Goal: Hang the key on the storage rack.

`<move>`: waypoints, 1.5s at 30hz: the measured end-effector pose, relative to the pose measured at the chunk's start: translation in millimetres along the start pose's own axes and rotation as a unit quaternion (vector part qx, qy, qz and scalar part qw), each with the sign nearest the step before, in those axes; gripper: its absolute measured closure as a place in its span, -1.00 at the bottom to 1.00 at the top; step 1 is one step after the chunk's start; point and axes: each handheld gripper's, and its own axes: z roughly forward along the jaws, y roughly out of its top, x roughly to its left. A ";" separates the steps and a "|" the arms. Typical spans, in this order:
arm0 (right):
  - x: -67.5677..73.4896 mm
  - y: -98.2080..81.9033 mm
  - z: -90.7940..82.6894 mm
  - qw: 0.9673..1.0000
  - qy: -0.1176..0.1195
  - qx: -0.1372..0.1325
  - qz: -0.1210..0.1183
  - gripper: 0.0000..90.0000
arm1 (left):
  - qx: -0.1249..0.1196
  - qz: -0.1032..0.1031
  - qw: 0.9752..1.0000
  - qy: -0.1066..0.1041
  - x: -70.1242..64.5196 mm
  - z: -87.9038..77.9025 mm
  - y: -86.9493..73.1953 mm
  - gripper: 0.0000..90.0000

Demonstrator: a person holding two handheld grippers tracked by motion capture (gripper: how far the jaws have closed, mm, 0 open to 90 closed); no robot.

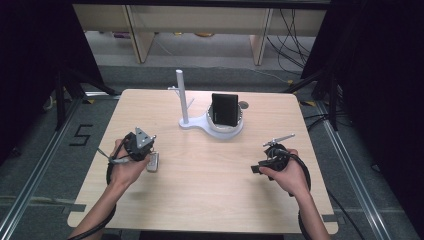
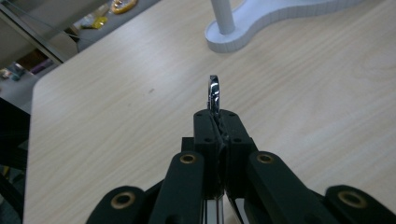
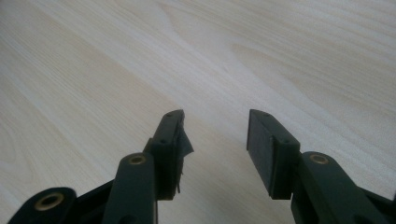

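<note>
Pale wood-grain table, rounded corners, bearing all items listed.

White stand: flat base near the table's far edge, with an upright post at one end and a round cup at the other. A black box-shaped item stands upright in the cup.

Right gripper: held low over the table's right side, well apart from the stand. Its jaws are spread wide with bare table between them.

Left gripper: held over the table's left side, grey three-cornered plate on top. Its jaws are pressed together, pinching a metal clip edge-on between the pads.

Metal clip: chrome, shiny, thin, with a rounded loop-like end. That end sticks out just past the fingertips and points toward the stand's base. In the high view a silvery part hangs below the left gripper, just above the table.
</note>
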 end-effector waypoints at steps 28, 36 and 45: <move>1.0 -1.5 1.0 1.000 -0.003 -0.017 0.000 0.27 | -0.120 -0.015 0.987 0.108 21.8 -8.0 32.6 0.93; 2.0 -2.0 0.2 1.000 -0.001 -0.019 0.001 0.27 | -0.129 -0.002 0.983 0.130 22.6 -6.3 39.1 0.93; 4.2 -1.9 -0.9 1.000 -0.002 -0.017 0.004 0.27 | -0.139 0.004 0.980 0.144 23.8 -3.1 43.0 0.93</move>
